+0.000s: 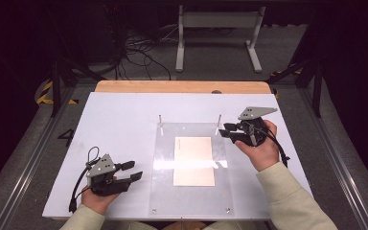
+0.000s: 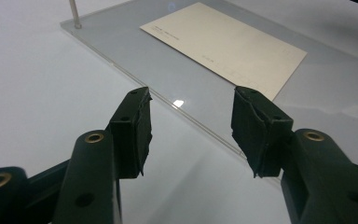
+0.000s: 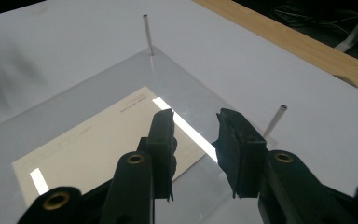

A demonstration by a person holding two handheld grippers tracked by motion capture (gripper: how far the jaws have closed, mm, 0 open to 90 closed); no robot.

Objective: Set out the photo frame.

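Our left claw (image 1: 135,170) and right claw (image 1: 224,130) both gape with nothing between them. The card (image 1: 194,160) lies flat under the clear plate (image 1: 163,158) on the surface (image 1: 120,120); we could bump the 2 pins (image 1: 219,118) or slide the plate.

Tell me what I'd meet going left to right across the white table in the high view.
Left gripper, open and empty → cream card on the clear plate → right gripper, open and empty, held over the plate's far right corner beside a thin metal post.
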